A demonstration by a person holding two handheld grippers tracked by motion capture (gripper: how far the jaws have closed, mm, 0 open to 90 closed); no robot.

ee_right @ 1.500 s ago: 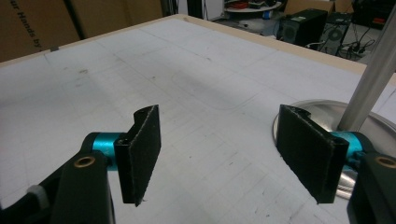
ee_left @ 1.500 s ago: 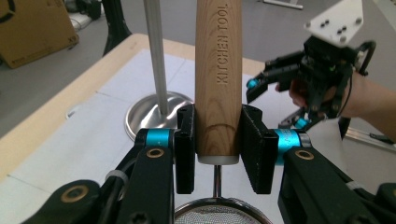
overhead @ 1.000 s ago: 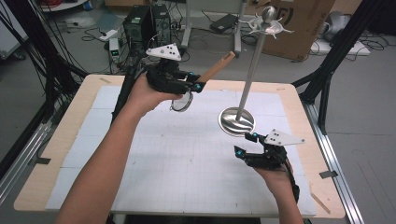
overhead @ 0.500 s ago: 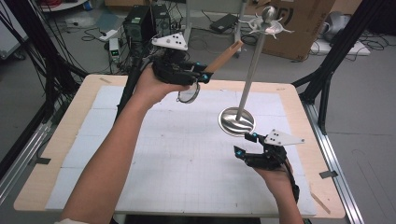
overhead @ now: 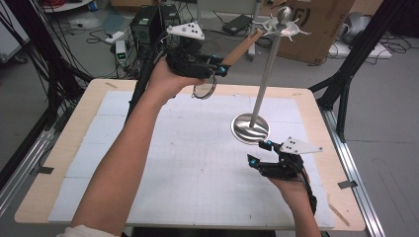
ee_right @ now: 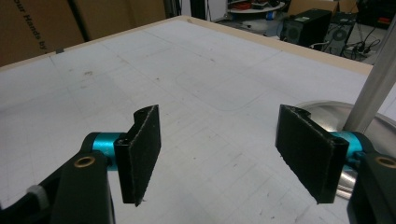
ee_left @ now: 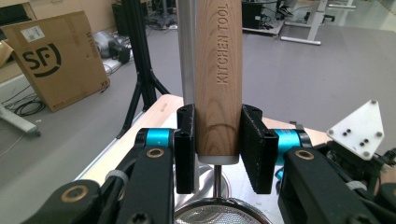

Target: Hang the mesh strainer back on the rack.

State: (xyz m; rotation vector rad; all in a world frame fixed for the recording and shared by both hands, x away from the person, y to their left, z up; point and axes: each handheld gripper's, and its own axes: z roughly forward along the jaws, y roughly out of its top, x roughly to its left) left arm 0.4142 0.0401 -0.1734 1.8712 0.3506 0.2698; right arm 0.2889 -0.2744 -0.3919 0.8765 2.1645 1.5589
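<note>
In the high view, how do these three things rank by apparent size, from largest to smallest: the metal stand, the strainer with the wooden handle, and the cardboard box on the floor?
1. Metal stand, the tallest.
2. Strainer, held in the left gripper.
The cardboard box is left unranked: it lies farther away and the top edge cuts it off.

The bench (overhead: 59,148) was a rectangular top of pale wood with rounded corners, carried on a dark metal frame. A white sheet (overhead: 188,168) printed with a fine grid covered nearly all of it, leaving a bare wooden border on every side. The sheet showed faint scuffs and small dark marks. One thing stood directly on the sheet, toward the far right part: a metal stand (overhead: 264,79). Its round, polished base (overhead: 242,132) lay flat on the grid, and a slim silver pole rose from the middle of the base, ending in a knob with short arms.
</note>
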